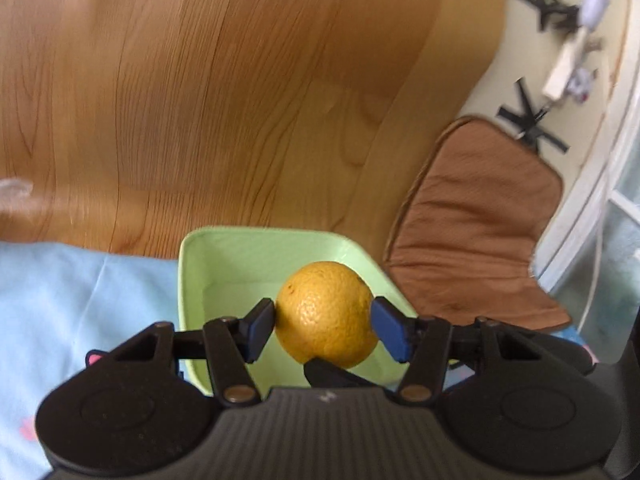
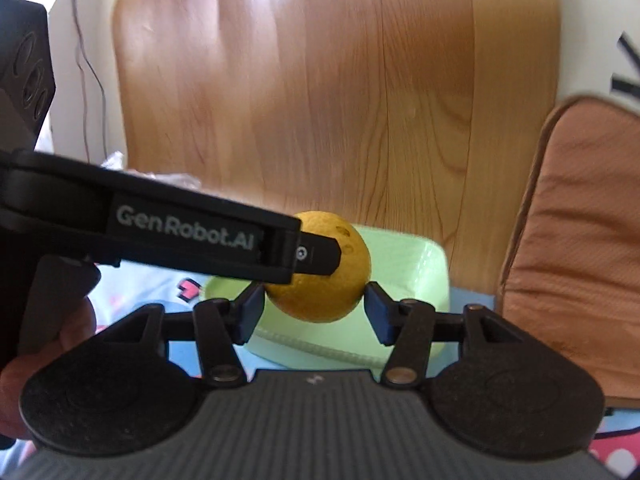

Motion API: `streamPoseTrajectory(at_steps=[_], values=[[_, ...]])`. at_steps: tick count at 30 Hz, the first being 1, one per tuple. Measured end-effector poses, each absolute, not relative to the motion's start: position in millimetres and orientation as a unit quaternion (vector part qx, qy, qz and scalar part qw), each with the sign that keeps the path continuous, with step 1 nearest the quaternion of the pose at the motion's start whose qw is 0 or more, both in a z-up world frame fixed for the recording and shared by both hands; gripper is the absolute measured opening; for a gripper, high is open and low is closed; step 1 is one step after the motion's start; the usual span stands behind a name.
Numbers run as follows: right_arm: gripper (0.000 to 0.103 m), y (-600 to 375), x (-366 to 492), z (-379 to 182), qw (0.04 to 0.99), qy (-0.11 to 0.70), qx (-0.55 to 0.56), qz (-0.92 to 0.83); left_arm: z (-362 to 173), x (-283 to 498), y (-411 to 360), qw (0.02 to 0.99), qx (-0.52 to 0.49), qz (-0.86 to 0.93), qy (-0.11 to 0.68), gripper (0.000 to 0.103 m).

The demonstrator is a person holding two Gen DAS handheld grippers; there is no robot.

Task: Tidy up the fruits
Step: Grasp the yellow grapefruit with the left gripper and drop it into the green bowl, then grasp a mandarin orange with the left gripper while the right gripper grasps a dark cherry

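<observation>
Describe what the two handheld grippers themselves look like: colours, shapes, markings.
Both are matte black with a ribbed grey body, rounded side housings and brass-coloured pivot pins. The left gripper and right gripper each end in flat blue pads. White lettering reading GenRobot.AI runs along the left gripper's side, seen from the right wrist camera.

In the left wrist view, the orange (image 1: 326, 314) sits in the lower middle of the frame, between the two pads of the left gripper (image 1: 325, 325). Behind and below it stands the tray (image 1: 224, 248), on the cloth (image 1: 80, 292) at the lower left. The wooden table (image 1: 240, 100) fills the upper frame. The cushion (image 1: 480, 224) lies at the right.
</observation>
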State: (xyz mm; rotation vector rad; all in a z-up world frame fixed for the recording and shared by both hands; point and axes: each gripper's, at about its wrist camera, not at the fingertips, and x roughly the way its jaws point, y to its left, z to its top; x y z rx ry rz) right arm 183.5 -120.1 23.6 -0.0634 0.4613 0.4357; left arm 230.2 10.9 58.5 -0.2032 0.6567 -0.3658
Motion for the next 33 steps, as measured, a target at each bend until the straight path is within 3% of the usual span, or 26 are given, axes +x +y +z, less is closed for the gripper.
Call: streamPoseTrajectory(at_steps=[3, 10, 14, 21, 33], values=[[0.058, -121, 200, 21, 0.946, 0.241, -0.025, 0.214, 50, 237, 8, 0.919, -0.101, -0.183, 0.335, 0.053], [0.058, -129, 172, 42, 0.957, 0.182, -0.049, 0.220, 70, 200, 24, 0.928, -0.119, -0.190, 0.298, 0.055], [0.057, -169, 123, 49, 0.967, 0.158, -0.027, 0.199, 84, 144, 38, 0.942, -0.119, -0.183, 0.256, 0.065], [0.022, -229, 58, 20, 0.962, 0.220, 0.061, 0.152, 65, 55, 41, 0.953, -0.098, -0.154, 0.241, 0.065], [0.022, -194, 20, -10, 0.950, 0.258, 0.009, 0.178, 18, 8, 15, 0.954, -0.050, -0.115, 0.273, 0.065]])
